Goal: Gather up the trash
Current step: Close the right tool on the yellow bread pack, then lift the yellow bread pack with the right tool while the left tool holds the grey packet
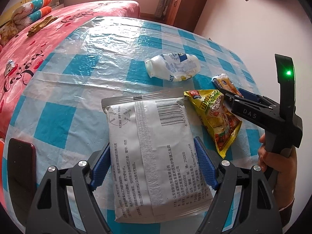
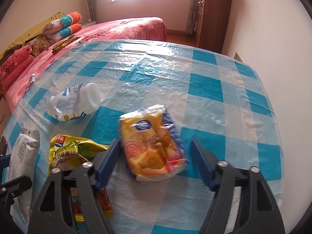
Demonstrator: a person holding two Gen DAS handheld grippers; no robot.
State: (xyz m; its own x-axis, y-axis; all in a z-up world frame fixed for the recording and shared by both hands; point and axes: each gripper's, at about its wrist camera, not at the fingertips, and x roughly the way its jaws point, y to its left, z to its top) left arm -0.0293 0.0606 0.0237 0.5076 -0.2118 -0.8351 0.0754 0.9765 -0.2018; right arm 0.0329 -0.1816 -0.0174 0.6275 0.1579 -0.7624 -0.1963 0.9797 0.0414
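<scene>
A white wipes pouch (image 1: 154, 152) lies on the blue checked table between the open fingers of my left gripper (image 1: 154, 161); the pads stand beside it, and I cannot tell if they touch. It also shows in the right wrist view (image 2: 21, 152). My right gripper (image 2: 154, 156) is open around an orange snack packet (image 2: 154, 146), also seen in the left wrist view (image 1: 226, 82). A yellow-green snack bag (image 1: 216, 117) lies between the two, partly under my right gripper (image 1: 232, 97); it shows in the right wrist view (image 2: 72, 150). A crushed white bottle (image 1: 173, 67) lies further back (image 2: 76, 102).
A dark phone (image 1: 20, 173) lies at the table's (image 1: 64, 89) left front edge. A pink bed (image 1: 29, 44) with pillows stands to the left. A brown cabinet (image 2: 212, 17) stands by the far wall. Open tablecloth (image 2: 224, 97) stretches to the right.
</scene>
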